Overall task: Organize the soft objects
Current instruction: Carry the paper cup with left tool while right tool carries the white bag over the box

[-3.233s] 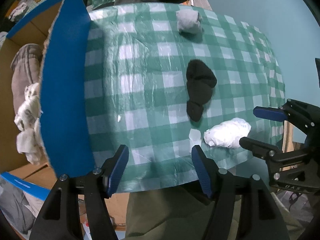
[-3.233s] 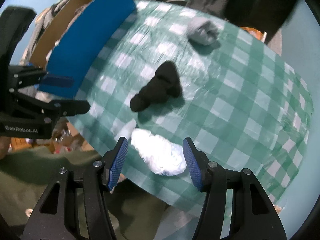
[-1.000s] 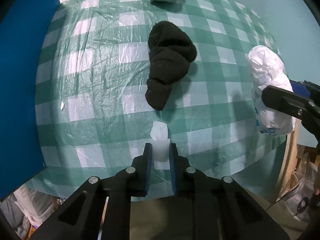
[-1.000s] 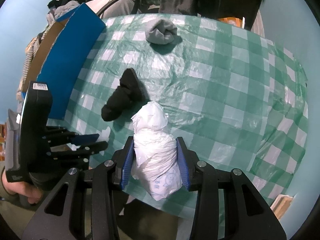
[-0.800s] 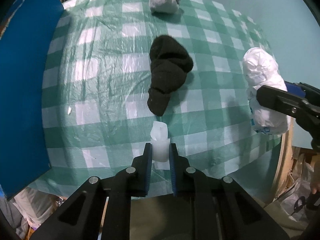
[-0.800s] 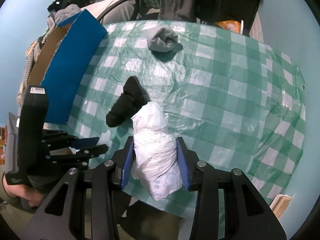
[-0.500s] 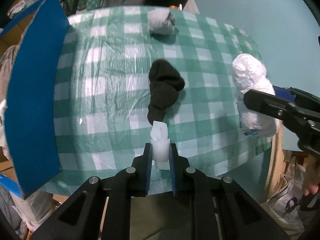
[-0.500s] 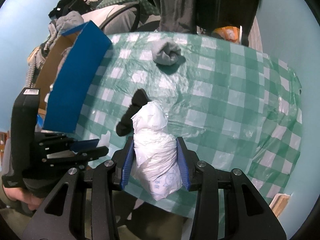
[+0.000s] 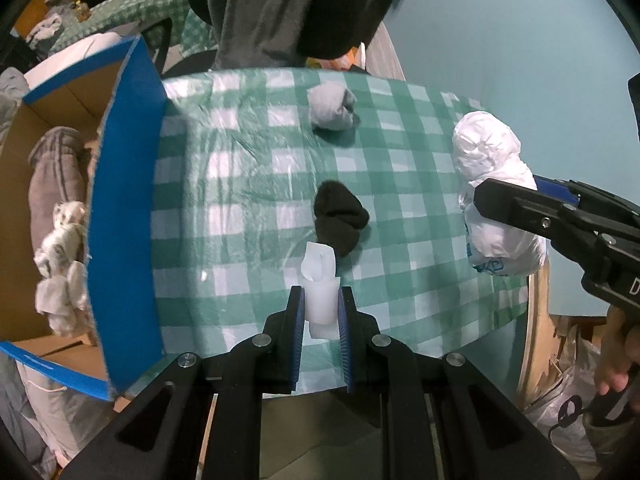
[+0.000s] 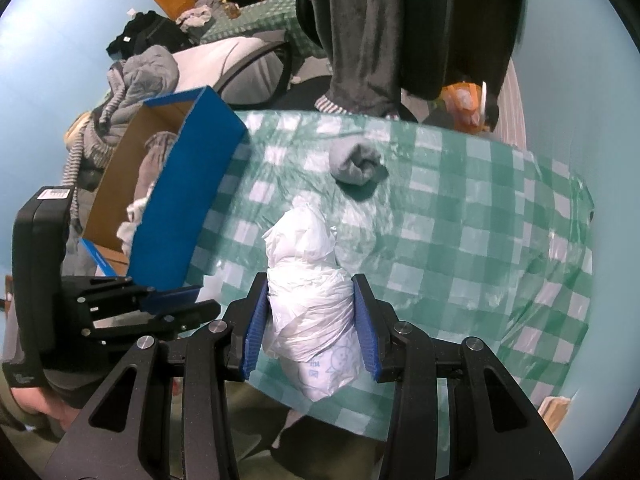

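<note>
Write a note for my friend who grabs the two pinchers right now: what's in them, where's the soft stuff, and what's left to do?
Left gripper: shut on a small white scrap, held above the table.
Right gripper: shut on the white plastic bundle, also off the table.
Blue cardboard box, at the table's left edge: already has grey and white soft things inside.
On the checked cloth: the black sock in the middle, the grey sock ball at the far side.
Left to do: probably drop both held things into the box, then fetch the two socks.
</note>
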### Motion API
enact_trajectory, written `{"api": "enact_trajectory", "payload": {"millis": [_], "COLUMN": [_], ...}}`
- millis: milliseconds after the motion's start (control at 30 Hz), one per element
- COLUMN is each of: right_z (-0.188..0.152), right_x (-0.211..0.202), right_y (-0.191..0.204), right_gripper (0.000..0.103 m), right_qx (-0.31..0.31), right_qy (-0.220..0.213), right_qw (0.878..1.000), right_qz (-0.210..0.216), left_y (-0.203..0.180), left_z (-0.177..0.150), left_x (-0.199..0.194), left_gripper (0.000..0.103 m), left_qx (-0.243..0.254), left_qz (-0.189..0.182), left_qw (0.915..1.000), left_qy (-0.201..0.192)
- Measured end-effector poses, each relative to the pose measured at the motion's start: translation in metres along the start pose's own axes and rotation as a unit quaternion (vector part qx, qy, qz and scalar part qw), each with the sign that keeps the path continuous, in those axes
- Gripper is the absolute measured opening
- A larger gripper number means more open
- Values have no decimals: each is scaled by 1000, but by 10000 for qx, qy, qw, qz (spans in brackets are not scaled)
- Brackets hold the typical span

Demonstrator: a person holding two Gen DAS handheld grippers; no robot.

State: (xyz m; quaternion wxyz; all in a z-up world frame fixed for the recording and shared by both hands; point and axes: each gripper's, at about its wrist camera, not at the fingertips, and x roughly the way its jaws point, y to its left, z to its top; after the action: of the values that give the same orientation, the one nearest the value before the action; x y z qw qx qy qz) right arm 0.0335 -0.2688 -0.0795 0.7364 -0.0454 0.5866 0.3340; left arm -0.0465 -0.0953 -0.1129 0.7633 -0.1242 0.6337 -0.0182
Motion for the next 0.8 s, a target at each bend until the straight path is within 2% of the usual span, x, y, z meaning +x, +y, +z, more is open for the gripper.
{"api": "enact_trajectory", "payload": {"millis": [300, 800], "right_z": [17, 39], "right_x": [-12, -14], "right_y": [15, 52], "right_gripper": [40, 40], "right_qx": [-17, -278], "right_qy": [-190, -307], "right_qw": [9998, 9989], "right_qz": [58, 217], "left_y": [21, 53], "left_z": [11, 12], "left_x": [-25, -56], "left_gripper": [16, 16], "left_qx": [-152, -540], "left_qz": [134, 140], "left_qw": [9995, 9973], "left_qy": [-225, -486]}}
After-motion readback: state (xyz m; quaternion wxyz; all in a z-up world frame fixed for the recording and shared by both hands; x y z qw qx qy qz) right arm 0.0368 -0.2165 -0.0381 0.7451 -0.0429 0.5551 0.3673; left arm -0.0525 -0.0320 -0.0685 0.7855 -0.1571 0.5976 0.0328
